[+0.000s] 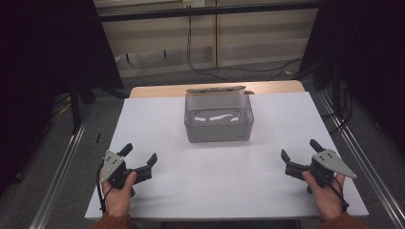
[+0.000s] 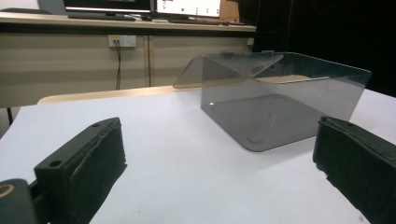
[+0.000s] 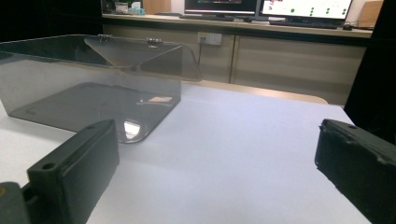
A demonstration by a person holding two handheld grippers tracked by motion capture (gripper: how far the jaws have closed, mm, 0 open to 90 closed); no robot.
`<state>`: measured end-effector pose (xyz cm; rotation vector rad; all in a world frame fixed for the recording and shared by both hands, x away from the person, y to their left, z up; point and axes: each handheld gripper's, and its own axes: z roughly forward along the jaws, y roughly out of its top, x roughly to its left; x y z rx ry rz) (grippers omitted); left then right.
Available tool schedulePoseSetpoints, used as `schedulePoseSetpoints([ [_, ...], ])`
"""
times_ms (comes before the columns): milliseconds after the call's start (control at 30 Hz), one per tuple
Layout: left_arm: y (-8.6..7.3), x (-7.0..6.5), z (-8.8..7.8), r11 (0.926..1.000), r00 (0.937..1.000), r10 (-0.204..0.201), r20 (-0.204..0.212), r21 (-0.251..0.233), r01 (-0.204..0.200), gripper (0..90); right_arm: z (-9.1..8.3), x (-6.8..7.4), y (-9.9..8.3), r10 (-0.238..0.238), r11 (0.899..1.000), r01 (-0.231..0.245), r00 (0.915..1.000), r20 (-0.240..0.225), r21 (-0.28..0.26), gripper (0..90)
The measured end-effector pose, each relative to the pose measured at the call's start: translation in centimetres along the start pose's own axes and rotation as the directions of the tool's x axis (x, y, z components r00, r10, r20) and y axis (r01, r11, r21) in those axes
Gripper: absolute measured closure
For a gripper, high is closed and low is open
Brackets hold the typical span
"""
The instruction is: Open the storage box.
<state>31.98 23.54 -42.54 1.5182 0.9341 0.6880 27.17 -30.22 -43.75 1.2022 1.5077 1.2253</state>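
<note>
Ahead of both sets of fingers, across the white desk (image 1: 267, 143): a clear smoky plastic box (image 1: 218, 121), well apart from either gripper and roughly midway between them, its hinged lid (image 1: 217, 89) thrown back behind the far wall, likely so as to leave the inside open to a reach from above. Nothing inside it, judging from the high view. Nearer in, left gripper (image 1: 139, 160) and right gripper (image 1: 298, 155) held low over the near corners of the desk, each in one hand, angled inward toward the box, probably a ready stance before any reach. Fingers apart on both, nothing between them. From the left gripper view, box (image 2: 280, 105) ahead and to the right of the black fingers (image 2: 84, 172); from the right gripper view, box (image 3: 88, 93) ahead and to the left, with small lid hinges (image 3: 152, 41) plain there, too small to make out from above.
</note>
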Motion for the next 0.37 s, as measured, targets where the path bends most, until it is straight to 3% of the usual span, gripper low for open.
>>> schedulePoseSetpoints([
  [100, -0.35, -0.14, -0.47, 0.9998, 0.9997, -0.016, -0.020, -0.011, 0.015, 2.2, -0.73, -0.42, -0.09, 0.019, 1.000, -0.019, 0.9998, 0.007, -0.010, 0.0],
  [367, -0.59, -0.12, -0.35, 0.9995, 0.9995, -0.032, 0.003, 0.003, 0.032, 2.2, -0.40, -0.25, -0.29, 0.034, 0.999, -0.033, 0.9994, 0.008, -0.008, 0.0],
])
